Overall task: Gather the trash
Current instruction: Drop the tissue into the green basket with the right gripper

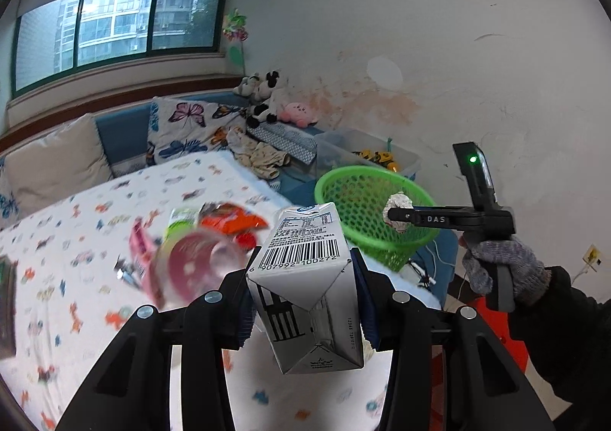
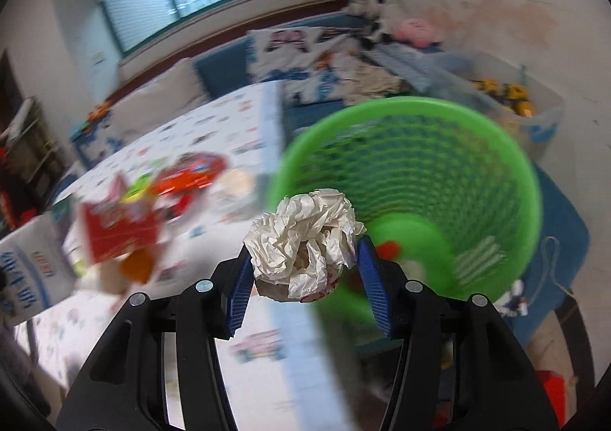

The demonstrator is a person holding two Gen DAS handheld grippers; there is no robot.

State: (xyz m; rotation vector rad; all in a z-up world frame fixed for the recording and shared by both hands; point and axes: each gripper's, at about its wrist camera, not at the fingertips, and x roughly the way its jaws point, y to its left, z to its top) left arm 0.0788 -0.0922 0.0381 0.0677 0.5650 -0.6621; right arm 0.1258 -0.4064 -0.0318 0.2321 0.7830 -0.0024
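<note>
Beside the cluttered bed, the right gripper [image 2: 303,266] is pinching a light, squashy crumpled white paper ball [image 2: 303,240] over the green mesh plastic basket [image 2: 496,148]; the left gripper [image 1: 303,301] is clamping a stiff white barcoded carton [image 1: 305,278] across its sides.

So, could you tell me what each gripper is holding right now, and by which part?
The left gripper clamps a milk carton across its side panels near the folded end. The right gripper pinches a crumpled paper ball across its middle.
</note>
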